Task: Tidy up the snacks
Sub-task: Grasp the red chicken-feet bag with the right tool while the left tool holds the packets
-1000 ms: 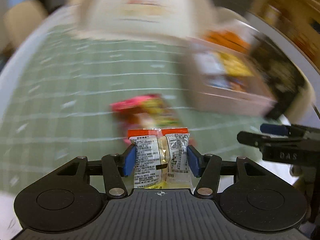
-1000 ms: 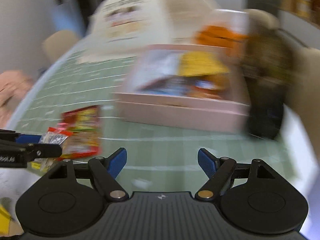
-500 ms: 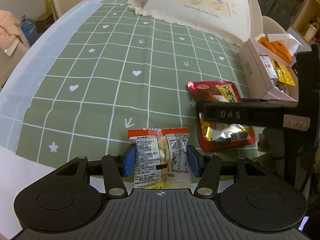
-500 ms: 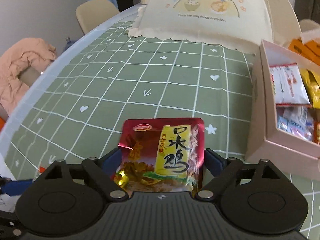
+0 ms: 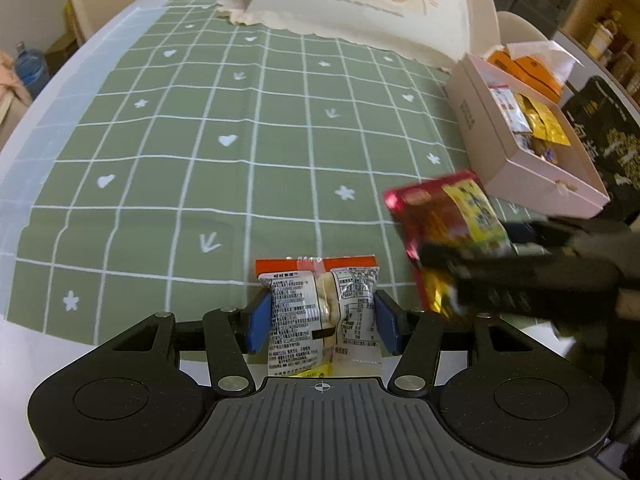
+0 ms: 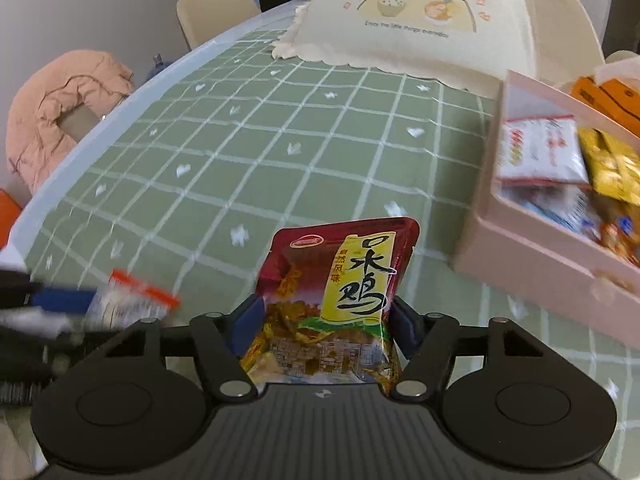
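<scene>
My left gripper point(image 5: 320, 326) is shut on a small clear snack packet with an orange top point(image 5: 320, 312), held above the near edge of the green checked tablecloth point(image 5: 224, 152). My right gripper point(image 6: 324, 328) is shut on a dark red and yellow snack pouch point(image 6: 344, 292) and holds it off the table. That pouch also shows in the left wrist view point(image 5: 444, 224), to the right of my left gripper. The pink snack box point(image 6: 532, 248) stands open at the right with several packets in it; it also shows in the left wrist view point(image 5: 516, 168).
A cream food cover with a cartoon print point(image 6: 432, 20) stands at the far side of the table. A black bag point(image 5: 612, 140) and an orange carton point(image 5: 524, 68) sit beside the pink box. Chairs point(image 6: 216, 12) and a pink jacket point(image 6: 60, 108) are off the table's left.
My right gripper has closed on the red pouch and lifted it off the cloth, shifting right toward the pink box. My left gripper still holds its packet.
</scene>
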### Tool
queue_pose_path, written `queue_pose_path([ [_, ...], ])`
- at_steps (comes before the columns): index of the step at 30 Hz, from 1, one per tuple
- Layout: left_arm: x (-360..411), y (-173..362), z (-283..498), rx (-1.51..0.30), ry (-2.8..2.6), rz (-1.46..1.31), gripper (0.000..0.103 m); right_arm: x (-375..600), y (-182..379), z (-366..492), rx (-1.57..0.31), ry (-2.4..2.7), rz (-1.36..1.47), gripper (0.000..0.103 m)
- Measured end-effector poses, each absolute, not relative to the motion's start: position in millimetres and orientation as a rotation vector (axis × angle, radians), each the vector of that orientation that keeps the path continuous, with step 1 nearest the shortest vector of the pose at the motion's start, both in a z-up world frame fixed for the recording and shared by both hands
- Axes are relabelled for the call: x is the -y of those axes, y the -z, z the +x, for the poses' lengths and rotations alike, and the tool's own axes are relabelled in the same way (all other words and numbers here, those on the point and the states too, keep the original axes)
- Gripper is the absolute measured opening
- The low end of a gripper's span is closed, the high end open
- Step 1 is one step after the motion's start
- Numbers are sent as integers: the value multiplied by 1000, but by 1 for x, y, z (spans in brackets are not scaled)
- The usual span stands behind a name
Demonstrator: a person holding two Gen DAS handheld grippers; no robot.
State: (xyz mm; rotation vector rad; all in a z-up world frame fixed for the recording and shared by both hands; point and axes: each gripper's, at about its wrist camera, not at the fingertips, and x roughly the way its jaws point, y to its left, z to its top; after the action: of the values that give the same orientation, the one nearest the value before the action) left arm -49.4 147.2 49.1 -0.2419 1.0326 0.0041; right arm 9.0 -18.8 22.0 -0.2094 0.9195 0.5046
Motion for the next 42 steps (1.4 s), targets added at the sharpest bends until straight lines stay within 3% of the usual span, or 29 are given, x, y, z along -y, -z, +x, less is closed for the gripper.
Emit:
queue_pose_path([
  [7, -134, -42, -47, -1057, 26, -230, 60, 56, -14, -21, -920, -463, -201, 91],
  [13, -128, -41, -47, -1062, 33, -218, 60, 58, -5, -31, -868, -395, -156, 103],
  [21, -132, -43, -49, -1055, 17, -223, 59, 49, -10, -20, -929, -414, -228, 103],
  [22, -132, -44, -49, -1053, 17, -224, 59, 51, -13, -18, -943, -410, -219, 98],
  [28, -131, -43, -48, -1050, 17, -242, 59, 57, -39, -27, -791, -375, -191, 95],
  [32, -130, -41, -48, -1057, 17, -246, 59, 56, -29, -11, -818, -284, -181, 94],
  [42, -129, -40, -41, -1056, 27, -236, 60, 66, -11, -12, -806, -316, -116, 103],
])
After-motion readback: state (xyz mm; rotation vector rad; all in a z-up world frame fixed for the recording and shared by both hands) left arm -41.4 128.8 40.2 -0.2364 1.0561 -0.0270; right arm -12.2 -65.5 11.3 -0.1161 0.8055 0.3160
